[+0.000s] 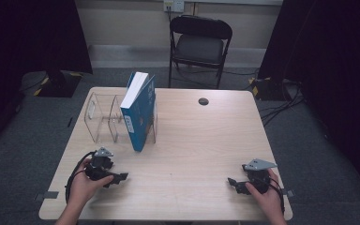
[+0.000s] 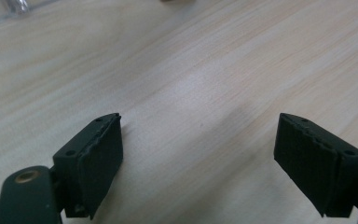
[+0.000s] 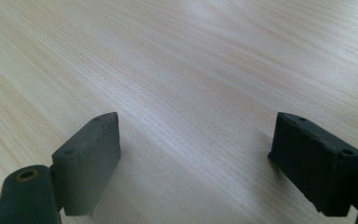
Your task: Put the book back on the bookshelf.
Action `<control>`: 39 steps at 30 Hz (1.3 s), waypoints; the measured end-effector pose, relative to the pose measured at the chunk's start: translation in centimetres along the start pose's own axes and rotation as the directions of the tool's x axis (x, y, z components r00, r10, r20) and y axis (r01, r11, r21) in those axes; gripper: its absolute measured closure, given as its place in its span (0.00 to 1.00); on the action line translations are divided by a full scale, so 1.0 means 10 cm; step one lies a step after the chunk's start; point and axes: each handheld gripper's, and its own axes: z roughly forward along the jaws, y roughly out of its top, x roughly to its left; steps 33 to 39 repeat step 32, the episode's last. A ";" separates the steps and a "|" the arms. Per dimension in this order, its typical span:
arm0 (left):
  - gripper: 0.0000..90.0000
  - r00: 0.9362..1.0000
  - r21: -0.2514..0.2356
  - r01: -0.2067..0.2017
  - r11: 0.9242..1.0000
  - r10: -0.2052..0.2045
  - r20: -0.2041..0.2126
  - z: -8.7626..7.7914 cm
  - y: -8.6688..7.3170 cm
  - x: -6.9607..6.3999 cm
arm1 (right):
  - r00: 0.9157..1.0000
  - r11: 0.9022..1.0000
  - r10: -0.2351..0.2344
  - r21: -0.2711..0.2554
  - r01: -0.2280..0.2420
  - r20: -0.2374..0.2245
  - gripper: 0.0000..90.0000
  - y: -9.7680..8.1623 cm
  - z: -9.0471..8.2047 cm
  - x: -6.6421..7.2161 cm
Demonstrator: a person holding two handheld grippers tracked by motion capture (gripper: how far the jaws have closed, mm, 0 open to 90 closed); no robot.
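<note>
The table (image 1: 201, 140) has a pale wood-grain top, smooth with a soft sheen where light falls on it. At its far left stands a clear plastic book holder (image 1: 104, 123), glossy and see-through. In it leans a blue book (image 1: 140, 115) with a smooth, slightly shiny cover and matt white paper page edges. Both grippers, left gripper (image 1: 120, 177) and right gripper (image 1: 231, 181), are matt black plastic, each topped with a grey metal-looking plate. The floor (image 1: 23, 140) is rough grey carpet.

Blk grippers (image 1: 122, 177), grey tri plates (image 1: 259, 164)
</note>
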 end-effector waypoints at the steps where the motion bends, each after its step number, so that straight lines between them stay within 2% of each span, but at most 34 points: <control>1: 0.17 1.000 -0.011 -0.026 1.000 0.026 -0.007 0.01 -0.02 0.00 | 1.000 1.000 0.000 0.000 0.000 0.000 0.16 0.00 0.00 0.00; 4: 0.17 0.996 -0.036 -0.086 0.996 0.085 -0.022 0.02 -0.07 -0.02 | 1.000 1.000 0.000 0.000 0.000 0.000 0.16 0.00 0.00 0.00; 7: 0.13 0.990 -0.051 -0.142 0.989 0.140 -0.030 0.05 -0.10 -0.04 | 1.000 1.000 0.000 0.000 0.000 0.000 0.16 0.00 0.00 0.00; 11: 0.00 0.988 -0.093 -0.156 0.983 0.154 -0.024 0.11 -0.15 -0.06 | 1.000 1.000 0.000 0.000 0.000 0.000 0.17 0.00 0.00 0.00; 12: 0.00 0.987 -0.101 -0.160 0.982 0.158 -0.028 0.11 -0.15 -0.06 | 1.000 1.000 0.000 0.000 0.000 0.000 0.16 0.00 0.00 0.00; 39: 0.00 0.988 -0.109 -0.152 0.982 0.149 -0.035 0.11 -0.16 -0.06 | 1.000 1.000 0.000 0.003 0.000 -0.004 0.15 0.01 0.01 -0.01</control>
